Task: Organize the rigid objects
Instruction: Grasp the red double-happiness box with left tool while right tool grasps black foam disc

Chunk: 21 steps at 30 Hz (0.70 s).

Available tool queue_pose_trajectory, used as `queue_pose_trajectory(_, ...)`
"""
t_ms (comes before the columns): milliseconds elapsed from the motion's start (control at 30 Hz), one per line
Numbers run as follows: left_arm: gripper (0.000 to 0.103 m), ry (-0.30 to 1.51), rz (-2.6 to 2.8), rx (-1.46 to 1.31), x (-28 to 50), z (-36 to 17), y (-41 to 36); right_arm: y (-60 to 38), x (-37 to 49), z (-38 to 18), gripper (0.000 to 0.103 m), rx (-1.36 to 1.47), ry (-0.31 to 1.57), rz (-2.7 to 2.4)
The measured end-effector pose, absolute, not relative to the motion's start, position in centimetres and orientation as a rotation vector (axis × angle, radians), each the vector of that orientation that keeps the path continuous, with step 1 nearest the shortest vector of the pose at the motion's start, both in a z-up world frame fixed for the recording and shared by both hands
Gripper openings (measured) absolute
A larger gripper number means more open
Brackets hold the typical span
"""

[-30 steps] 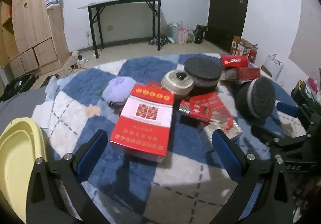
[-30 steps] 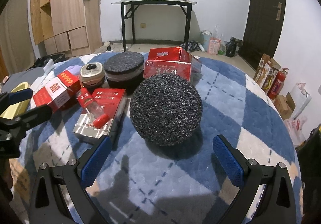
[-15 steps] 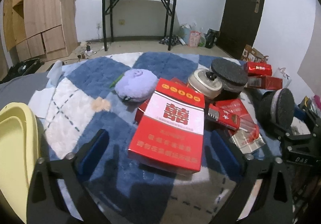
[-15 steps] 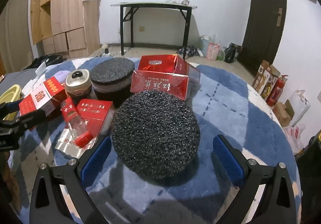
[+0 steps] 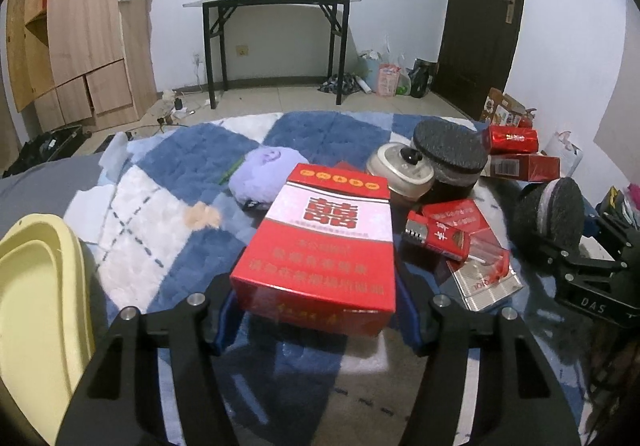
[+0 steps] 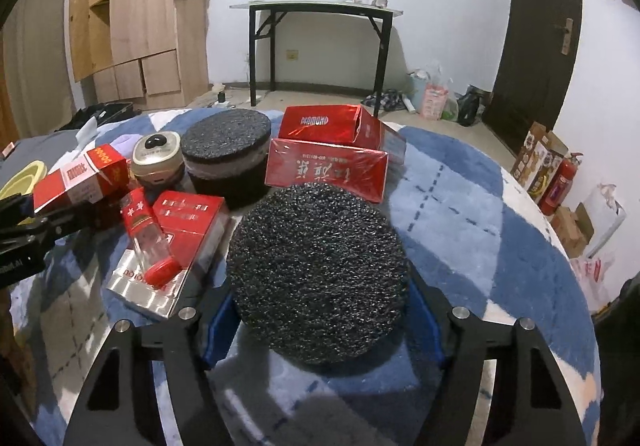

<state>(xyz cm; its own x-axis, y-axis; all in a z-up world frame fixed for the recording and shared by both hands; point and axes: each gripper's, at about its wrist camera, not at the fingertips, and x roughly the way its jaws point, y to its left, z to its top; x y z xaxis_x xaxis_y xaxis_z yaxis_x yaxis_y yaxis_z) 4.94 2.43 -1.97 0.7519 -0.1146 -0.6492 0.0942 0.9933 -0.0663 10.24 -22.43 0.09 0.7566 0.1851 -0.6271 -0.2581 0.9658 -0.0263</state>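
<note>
Blue-and-white checked plush blanket (image 5: 168,206) as carrying surface; tiled room and black-legged table behind.

Left wrist view: large flat red-and-white cardboard box (image 5: 320,246) lying at centre, near end between the pads of the left tongs (image 5: 316,312). Tongs just narrowed from wide to about box width. Firm contact: cannot tell.

Right wrist view: round black coarse-foam disc (image 6: 320,278) flat on the blanket, in front of stacked red cartons (image 6: 332,162). Right tongs (image 6: 322,326) just narrowed, pads (image 6: 214,330) flanking the rim. Pressing or not: cannot tell.

Step in hand, by judgement: taking hold, one item per hand. Next: complete closure, confirm grip, then lift straight up, clear of the small red packs (image 5: 452,222) alongside. Light squeeze on the disc; probably compressible.
</note>
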Motion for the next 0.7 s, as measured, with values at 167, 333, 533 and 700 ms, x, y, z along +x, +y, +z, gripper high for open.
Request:
queue_pose_trajectory(167,0.063,0.717,-0.088,-0.001,4.4,-0.9,2.7,-23.1,10.1,0.7,0.071,-0.117,0.674,0.247)
queue_pose_trajectory(333,0.06,0.685,-0.082,0.0,3.7,1.0,3.6,-24.3,9.5,2.3,0.071,-0.072,0.656,0.264)
queue_pose_trajectory(533,0.06,0.792,-0.081,-0.037,5.2,-1.7,4.1,-25.2,10.3,0.8,0.071,-0.05,0.709,0.291)
queue_pose_trajectory(700,0.068,0.823,-0.103,-0.104,5.5,-2.2,4.3,-25.1,10.4,1.0,0.071,-0.064,0.721,0.292)
